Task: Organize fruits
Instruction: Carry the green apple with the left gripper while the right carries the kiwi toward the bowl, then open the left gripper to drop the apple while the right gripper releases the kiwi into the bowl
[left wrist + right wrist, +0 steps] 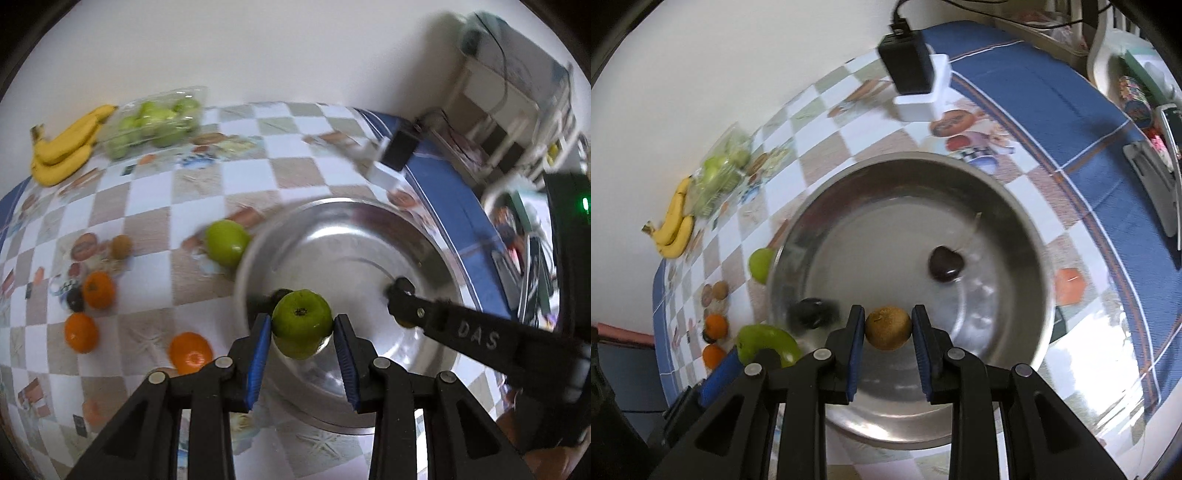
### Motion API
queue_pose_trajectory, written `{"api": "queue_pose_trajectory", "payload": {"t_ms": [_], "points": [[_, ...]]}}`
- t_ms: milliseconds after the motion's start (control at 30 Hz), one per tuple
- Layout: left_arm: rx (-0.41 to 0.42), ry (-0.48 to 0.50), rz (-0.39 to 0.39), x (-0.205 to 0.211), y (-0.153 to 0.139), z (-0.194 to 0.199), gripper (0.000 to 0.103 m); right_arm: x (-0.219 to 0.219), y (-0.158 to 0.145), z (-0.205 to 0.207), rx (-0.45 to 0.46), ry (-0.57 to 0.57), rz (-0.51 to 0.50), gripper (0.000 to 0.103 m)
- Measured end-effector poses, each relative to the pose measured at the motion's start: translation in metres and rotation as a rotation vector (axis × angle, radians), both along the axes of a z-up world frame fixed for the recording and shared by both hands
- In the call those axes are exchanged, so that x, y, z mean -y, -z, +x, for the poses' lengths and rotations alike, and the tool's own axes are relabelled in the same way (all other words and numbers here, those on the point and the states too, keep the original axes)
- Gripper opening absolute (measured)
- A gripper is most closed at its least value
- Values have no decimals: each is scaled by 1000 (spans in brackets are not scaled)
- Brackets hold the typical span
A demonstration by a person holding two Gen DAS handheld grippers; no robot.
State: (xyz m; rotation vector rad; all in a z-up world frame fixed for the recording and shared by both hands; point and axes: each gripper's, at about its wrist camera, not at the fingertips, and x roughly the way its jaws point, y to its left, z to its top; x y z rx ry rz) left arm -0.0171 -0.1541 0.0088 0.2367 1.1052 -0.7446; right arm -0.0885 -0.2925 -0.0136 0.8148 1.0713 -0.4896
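1. Fruit is gripped in both tools above the steel bowl [1027,206]. The left gripper [302,325] has its blue pads closed on a green apple [302,319], stem end facing the camera, held over the bowl's near side.
2. The right gripper [888,326] has its pads clamped narrowly on a brown kiwi [888,328], also over the bowl's near part.
3. Inside the bowl a dark cherry [946,265] with a thin stem lies on the bottom towards the right side. A dark blurred fruit [812,312] sits near the bowl's left wall; what kind it is cannot be told.
4. In the left wrist view the right gripper's black arm reaches in from the right across the bowl [332,236].
5. A second green apple [226,242] rests on the tablecloth just beside the bowl's left rim.
6. Further left on the checked tablecloth [251,173] lie three oranges: one [190,352] near the left gripper, one [81,332] further out, and one [98,290] beside a small dark fruit [75,299]. Another kiwi [122,246] sits beyond them.
7. By the wall at the table's far edge are a bunch of bananas [64,149] and, touching it, a clear bag of green apples [153,123].
8. A black power adapter [908,64] stands plugged into a white block [925,98] beyond the bowl, near the cloth's blue border.
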Motion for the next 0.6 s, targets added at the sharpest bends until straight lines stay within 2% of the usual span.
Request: {"api": "queue_pose_trajectory", "payload": {"t_ms": [167,500,600], "points": [[-7,36,56,12,17,-8,38,2,14,3,-44,-10,17,28],[-21,50,87,14,27,-11,38,-2,27,7,-99,-20,38,30],[-30,50,76,13,26,-10,39,-2,26,9,-104,-17,34,39]]}}
